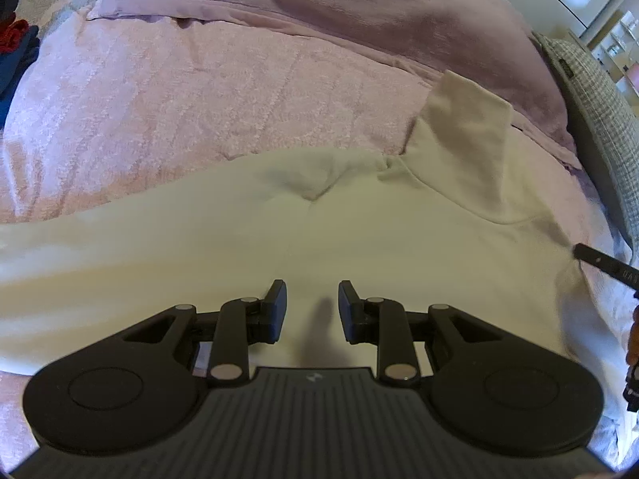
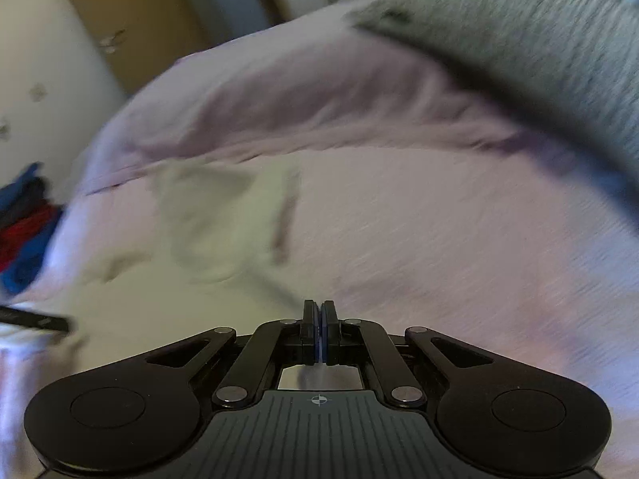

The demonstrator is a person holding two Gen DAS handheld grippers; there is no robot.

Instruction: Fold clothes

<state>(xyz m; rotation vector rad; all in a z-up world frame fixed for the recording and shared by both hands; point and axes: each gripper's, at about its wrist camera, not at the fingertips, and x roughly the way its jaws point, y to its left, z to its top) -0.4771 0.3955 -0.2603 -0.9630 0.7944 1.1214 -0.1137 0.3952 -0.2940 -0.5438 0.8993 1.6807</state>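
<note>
A cream white garment (image 1: 279,231) lies spread on a pink bedspread (image 1: 159,111), with one part (image 1: 463,135) sticking up toward the far right. My left gripper (image 1: 312,299) is open and empty, hovering just above the garment's near part. In the blurred right wrist view the same garment (image 2: 207,223) lies ahead and to the left. My right gripper (image 2: 319,311) is shut with its fingers pressed together over the garment's right edge; whether cloth is pinched between them is not visible. A finger of the right gripper (image 1: 603,263) shows at the right edge of the left wrist view.
A mauve blanket (image 1: 359,20) lies folded across the far side of the bed. A grey checked pillow (image 1: 599,111) lies at the right, also shown in the right wrist view (image 2: 539,40). Red and blue clothes (image 2: 24,231) are piled at the left.
</note>
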